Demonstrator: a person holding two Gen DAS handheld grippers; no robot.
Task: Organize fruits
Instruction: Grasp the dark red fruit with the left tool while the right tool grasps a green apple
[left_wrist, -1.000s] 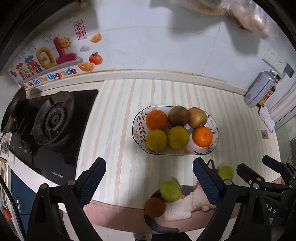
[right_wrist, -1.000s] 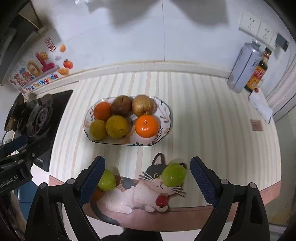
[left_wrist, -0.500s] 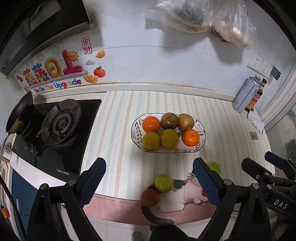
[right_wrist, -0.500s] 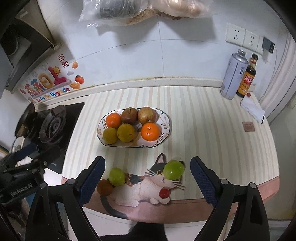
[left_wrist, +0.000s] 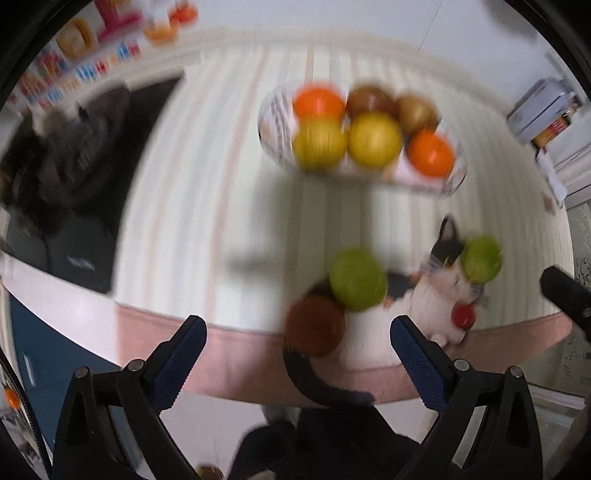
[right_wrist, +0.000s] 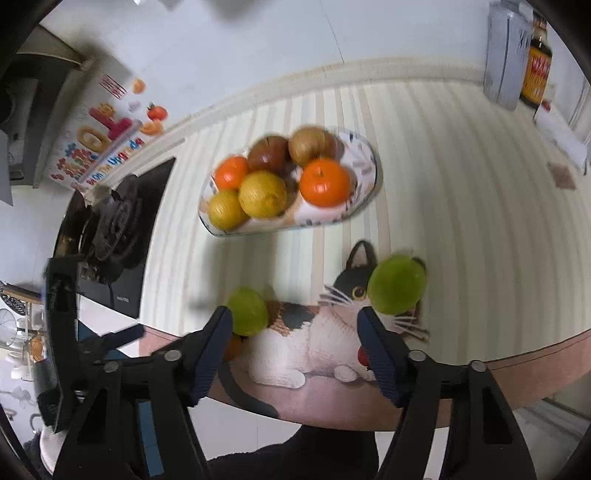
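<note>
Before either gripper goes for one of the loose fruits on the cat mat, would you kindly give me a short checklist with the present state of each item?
1. Left gripper open and empty: ok.
2. Right gripper open and empty: ok.
3. Loose fruits in sight: ok; left green fruit, right green fruit and brown fruit lie on the cat mat.
4. Brown fruit free to grasp alone: cannot tell; it sits right against the left green fruit, and the left view is blurred.
5. Room in the fruit plate: not ok for certain; six fruits nearly fill it.
6. Right green fruit has space around it: ok.
</note>
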